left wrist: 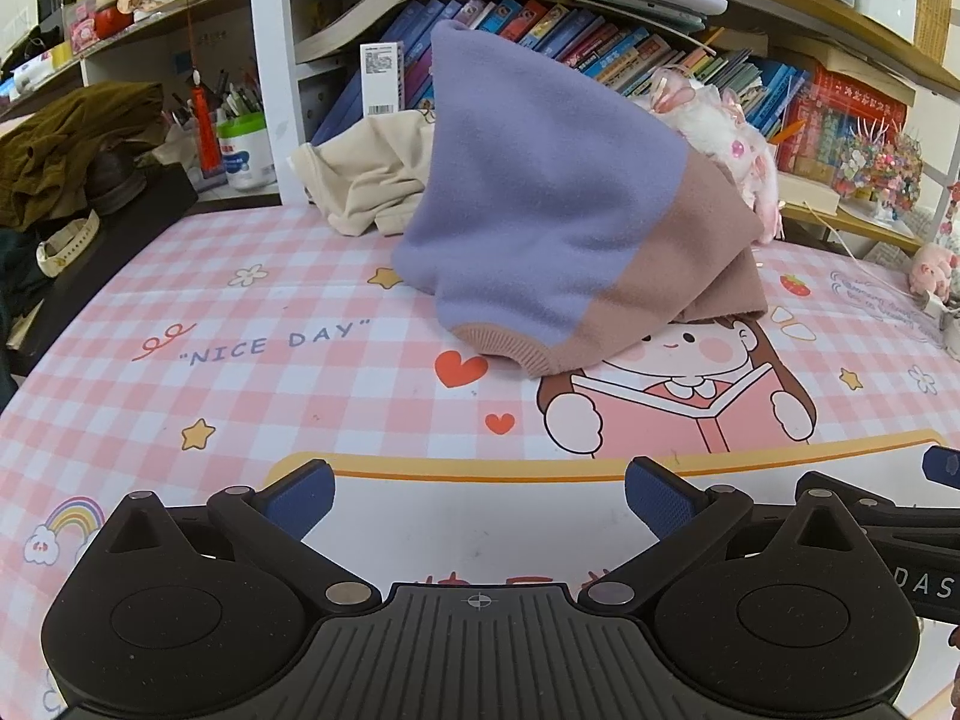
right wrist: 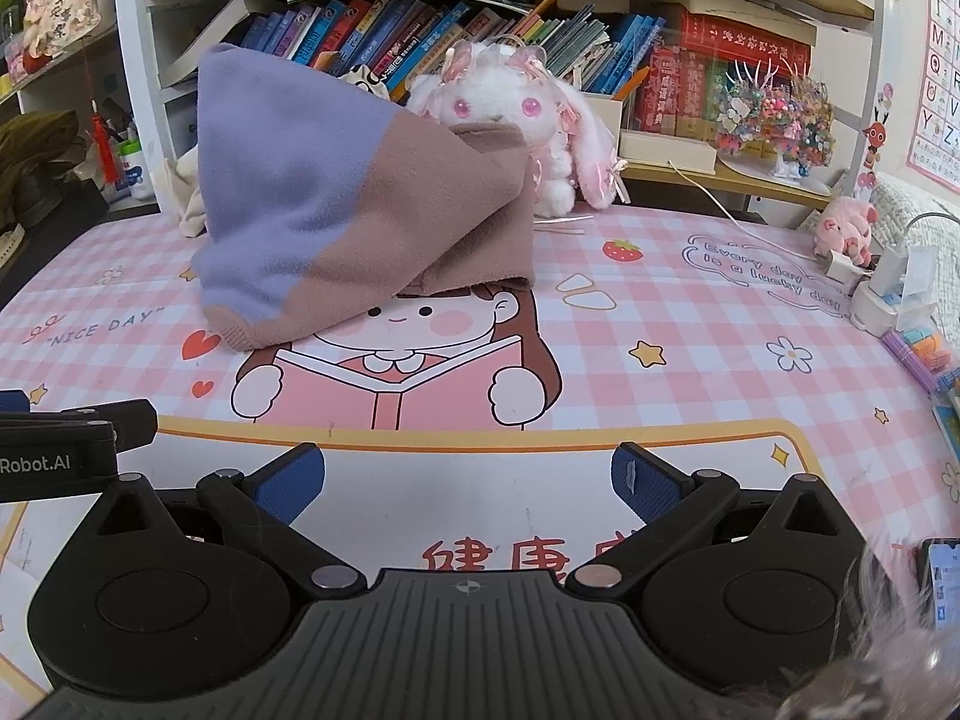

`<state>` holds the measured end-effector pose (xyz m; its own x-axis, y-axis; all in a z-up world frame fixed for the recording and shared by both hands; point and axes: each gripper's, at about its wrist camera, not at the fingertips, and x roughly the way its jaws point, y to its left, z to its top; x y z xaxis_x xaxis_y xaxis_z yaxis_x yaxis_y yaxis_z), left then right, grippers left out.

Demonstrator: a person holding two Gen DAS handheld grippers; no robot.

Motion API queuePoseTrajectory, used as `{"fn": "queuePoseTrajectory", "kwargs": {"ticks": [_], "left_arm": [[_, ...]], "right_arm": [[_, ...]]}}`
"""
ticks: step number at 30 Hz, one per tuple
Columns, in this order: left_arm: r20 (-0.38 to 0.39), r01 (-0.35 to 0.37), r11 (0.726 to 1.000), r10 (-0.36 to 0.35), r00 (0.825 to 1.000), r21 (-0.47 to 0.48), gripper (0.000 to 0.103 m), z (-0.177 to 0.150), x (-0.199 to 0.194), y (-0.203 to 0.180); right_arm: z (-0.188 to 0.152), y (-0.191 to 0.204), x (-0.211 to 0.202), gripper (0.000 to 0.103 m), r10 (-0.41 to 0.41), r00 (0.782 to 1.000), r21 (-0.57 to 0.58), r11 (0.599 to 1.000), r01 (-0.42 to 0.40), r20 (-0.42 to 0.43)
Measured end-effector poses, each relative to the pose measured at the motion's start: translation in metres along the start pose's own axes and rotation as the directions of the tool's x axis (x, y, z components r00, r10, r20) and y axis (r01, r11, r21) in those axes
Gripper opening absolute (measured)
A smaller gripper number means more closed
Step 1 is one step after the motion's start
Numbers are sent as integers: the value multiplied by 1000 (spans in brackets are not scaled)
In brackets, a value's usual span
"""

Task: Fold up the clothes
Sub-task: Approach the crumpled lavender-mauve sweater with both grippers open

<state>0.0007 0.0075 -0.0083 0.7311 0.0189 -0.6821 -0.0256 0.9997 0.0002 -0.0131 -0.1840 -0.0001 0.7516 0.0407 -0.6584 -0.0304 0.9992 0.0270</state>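
Note:
A purple and mauve knit garment (left wrist: 558, 222) (right wrist: 336, 204) stands in a peaked heap at the middle back of the pink checked desk mat (left wrist: 240, 360) (right wrist: 690, 312), its ribbed hem toward me. A cream garment (left wrist: 366, 180) lies crumpled behind it on the left. My left gripper (left wrist: 480, 495) hovers low over the mat's near part, open, nothing between its blue pads. My right gripper (right wrist: 468, 480) is alongside it, also open and empty, well short of the heap. Each gripper's side shows at the other view's edge.
A white plush rabbit (right wrist: 516, 114) sits right behind the heap. Bookshelves (right wrist: 480, 30) line the back. An olive cloth pile (left wrist: 72, 144) and pen pots sit far left. A pink plush pig (right wrist: 846, 228), chargers and cables lie at right; a phone (right wrist: 945, 588) at near right.

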Motion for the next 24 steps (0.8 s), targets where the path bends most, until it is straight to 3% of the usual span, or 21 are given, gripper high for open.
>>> {"fn": "queuePoseTrajectory", "kwargs": {"ticks": [24], "left_arm": [[16, 12, 1000, -12, 1000, -1, 103, -1, -3, -2]], "right_arm": [[2, 3, 3, 103, 8, 1000, -12, 1000, -8, 3]]}}
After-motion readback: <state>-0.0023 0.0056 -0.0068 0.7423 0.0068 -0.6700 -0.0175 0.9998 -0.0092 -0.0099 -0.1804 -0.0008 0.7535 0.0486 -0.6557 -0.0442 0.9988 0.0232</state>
